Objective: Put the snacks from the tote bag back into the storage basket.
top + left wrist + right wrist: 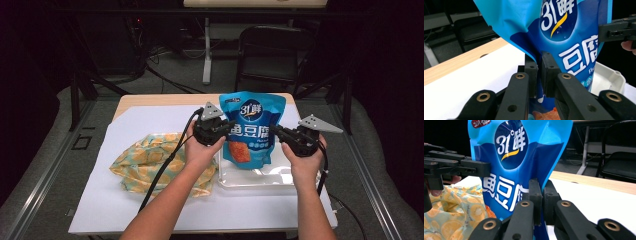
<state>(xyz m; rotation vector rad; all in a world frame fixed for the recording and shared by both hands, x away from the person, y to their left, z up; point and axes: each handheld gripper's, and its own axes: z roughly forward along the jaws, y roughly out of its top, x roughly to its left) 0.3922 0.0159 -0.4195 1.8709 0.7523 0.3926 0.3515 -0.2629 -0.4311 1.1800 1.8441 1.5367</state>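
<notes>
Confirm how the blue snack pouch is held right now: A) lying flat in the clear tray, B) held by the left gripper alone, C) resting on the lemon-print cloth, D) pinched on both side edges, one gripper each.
D: the left gripper and right gripper each clamp a side edge of the blue snack pouch, upright above the clear tray.

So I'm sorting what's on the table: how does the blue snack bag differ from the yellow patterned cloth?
The blue snack bag is glossy, printed with white lettering, and held upright off the table; the yellow patterned cloth is soft, crumpled and lies flat on the white sheet. The left gripper and the right gripper each pinch an edge of the bag; nothing grips the cloth. The bag hangs above the clear tray, the cloth beside it.
</notes>
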